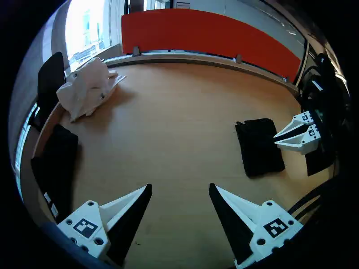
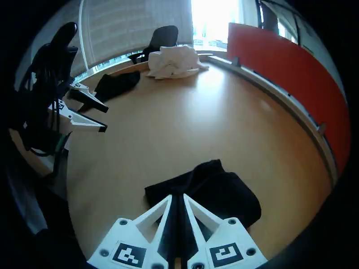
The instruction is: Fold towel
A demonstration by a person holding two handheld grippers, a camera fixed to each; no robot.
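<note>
Left gripper (image 1: 180,185) jaws wide open above table (image 1: 179,112); right gripper (image 2: 177,196) jaws pinch black towel (image 2: 224,193).

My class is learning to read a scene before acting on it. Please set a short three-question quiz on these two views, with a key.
1. True or false: the left gripper stands open.
2. The towel at the right gripper fingertips is: A white, B black, C orange.
3. What lies on the table right in front of the chair?
Key: 1 true; 2 B; 3 a heap of white cloth.
</note>
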